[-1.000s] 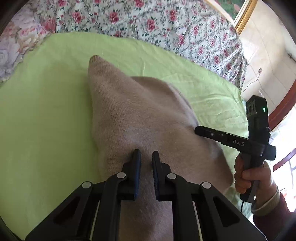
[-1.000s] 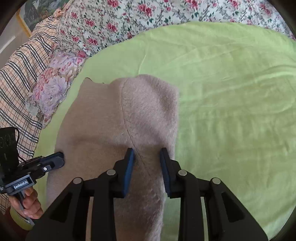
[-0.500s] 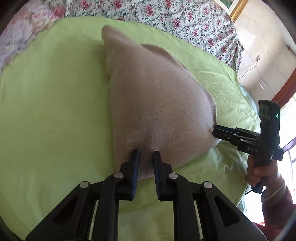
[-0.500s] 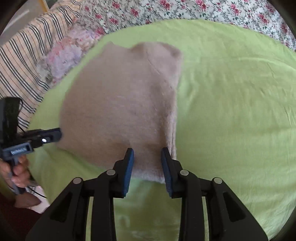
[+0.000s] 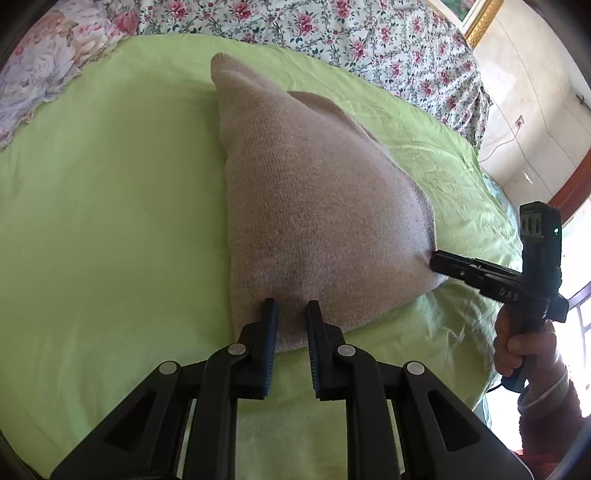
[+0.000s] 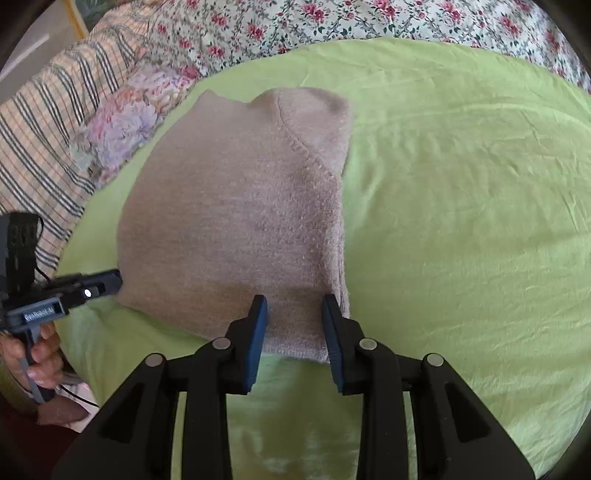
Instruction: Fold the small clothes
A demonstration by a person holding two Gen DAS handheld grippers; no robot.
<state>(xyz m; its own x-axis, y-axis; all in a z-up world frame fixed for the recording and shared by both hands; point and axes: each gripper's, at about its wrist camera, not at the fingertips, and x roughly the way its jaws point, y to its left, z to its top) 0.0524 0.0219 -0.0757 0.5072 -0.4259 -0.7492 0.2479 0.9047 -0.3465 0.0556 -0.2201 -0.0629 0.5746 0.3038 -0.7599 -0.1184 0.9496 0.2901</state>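
Knitwear: one beige knitted garment lies folded flat on the green sheet, near the edge closest to the person. No containers are in view. Left gripper straddles the garment's near hem; its jaws have just been opening and stand slightly apart, with fabric between them but not visibly pinched. Right gripper sits at the hem's other corner, jaws apart, with fabric in the gap; pad contact cannot be confirmed. Floral bedding and striped cloth border the sheet. The garment's underside and layers are hidden; each hand is partly cut off.
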